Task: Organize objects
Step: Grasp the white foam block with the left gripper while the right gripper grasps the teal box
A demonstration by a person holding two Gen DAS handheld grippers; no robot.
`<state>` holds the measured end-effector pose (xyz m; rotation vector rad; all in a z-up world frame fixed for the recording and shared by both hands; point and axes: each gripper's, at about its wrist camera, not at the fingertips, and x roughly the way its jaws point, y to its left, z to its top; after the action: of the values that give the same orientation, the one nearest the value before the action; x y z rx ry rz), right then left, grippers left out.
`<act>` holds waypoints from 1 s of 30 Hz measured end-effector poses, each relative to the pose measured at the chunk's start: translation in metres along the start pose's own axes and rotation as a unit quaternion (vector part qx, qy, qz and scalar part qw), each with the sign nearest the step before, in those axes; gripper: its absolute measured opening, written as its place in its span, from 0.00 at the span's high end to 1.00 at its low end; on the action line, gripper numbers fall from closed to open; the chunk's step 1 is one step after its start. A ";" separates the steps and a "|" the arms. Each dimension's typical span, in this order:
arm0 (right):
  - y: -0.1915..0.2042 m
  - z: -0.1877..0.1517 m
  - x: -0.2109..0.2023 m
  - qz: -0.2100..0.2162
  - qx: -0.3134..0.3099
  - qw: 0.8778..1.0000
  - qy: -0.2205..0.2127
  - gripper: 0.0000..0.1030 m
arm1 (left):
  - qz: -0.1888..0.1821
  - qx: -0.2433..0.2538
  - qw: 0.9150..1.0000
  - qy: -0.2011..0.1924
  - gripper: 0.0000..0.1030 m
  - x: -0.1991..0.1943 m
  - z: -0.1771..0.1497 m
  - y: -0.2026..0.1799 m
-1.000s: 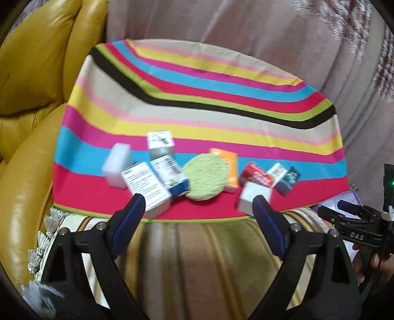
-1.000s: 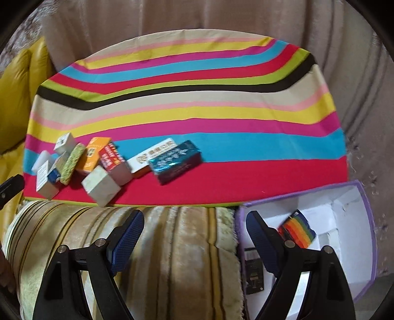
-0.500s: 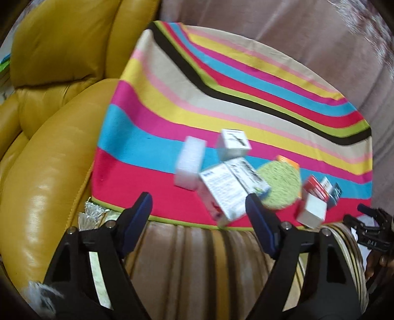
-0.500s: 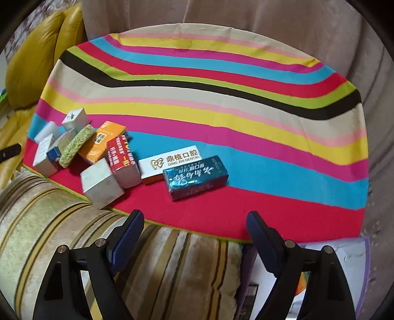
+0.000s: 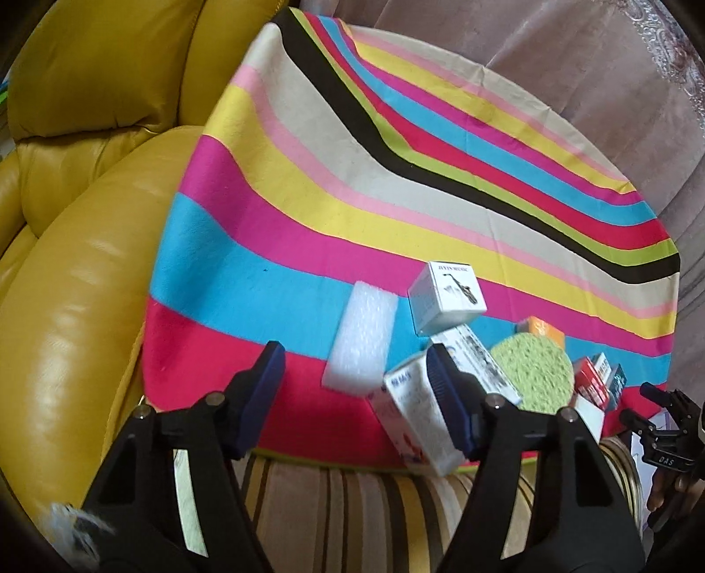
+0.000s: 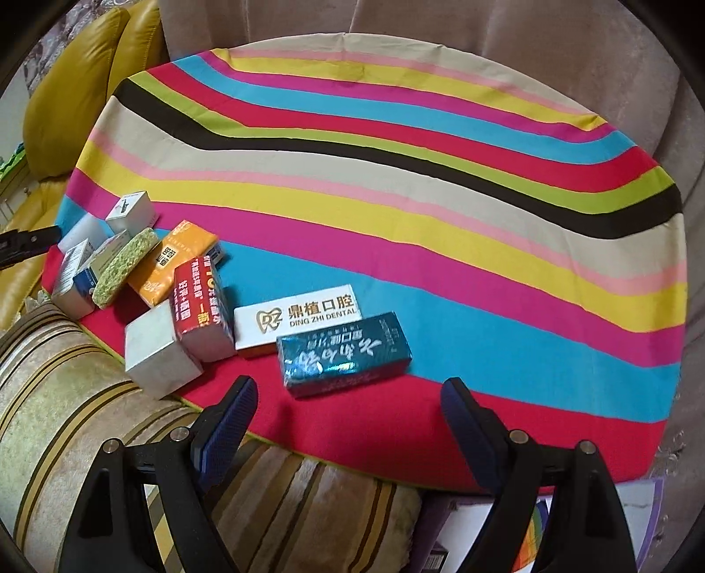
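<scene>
Several small boxes lie in a row near the front edge of the striped cloth (image 6: 396, 185). In the left wrist view my left gripper (image 5: 354, 368) is open and empty, low over a white foam block (image 5: 361, 337), with a white box (image 5: 414, 410) behind its right finger. A white cube box (image 5: 447, 295) and a green round sponge (image 5: 531, 374) lie beyond. In the right wrist view my right gripper (image 6: 348, 405) is open and empty, just in front of a teal box (image 6: 343, 352). A white dental box (image 6: 299, 317), a red box (image 6: 200, 308) and an orange box (image 6: 172, 264) lie to its left.
A yellow leather sofa (image 5: 79, 220) stands left of the table. A striped beige cushion (image 6: 88, 418) lies along the front edge. A purple-rimmed white box (image 6: 546, 529) with a rainbow item sits below my right gripper. A curtain (image 6: 484, 39) hangs behind.
My left gripper swung left and moved in over the foam block. My right gripper moved left and forward from the purple-rimmed box toward the teal box.
</scene>
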<state>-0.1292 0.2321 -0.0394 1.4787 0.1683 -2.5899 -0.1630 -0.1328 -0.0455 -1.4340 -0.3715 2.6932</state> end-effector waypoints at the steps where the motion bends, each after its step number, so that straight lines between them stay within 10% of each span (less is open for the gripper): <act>1: -0.001 0.001 0.001 0.003 -0.005 1.000 0.002 0.16 | 0.001 0.002 1.000 0.002 0.32 0.003 0.003 0.000; 8: 0.002 0.008 0.008 0.019 -0.047 0.999 0.012 0.16 | -0.003 -0.011 1.000 0.021 0.33 0.024 0.017 0.005; 15: -0.003 0.015 0.023 0.020 -0.053 0.998 0.022 0.16 | -0.026 -0.041 0.998 0.038 0.60 0.036 0.020 0.017; 30: -0.003 0.018 0.028 0.039 -0.040 0.998 0.024 0.27 | -0.006 -0.110 0.994 0.019 0.48 0.030 0.022 0.054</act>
<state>-0.1590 0.2303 -0.0550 1.4898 0.2127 -2.4578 -0.1950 -0.1842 -0.0715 -1.5269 -0.6917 2.6804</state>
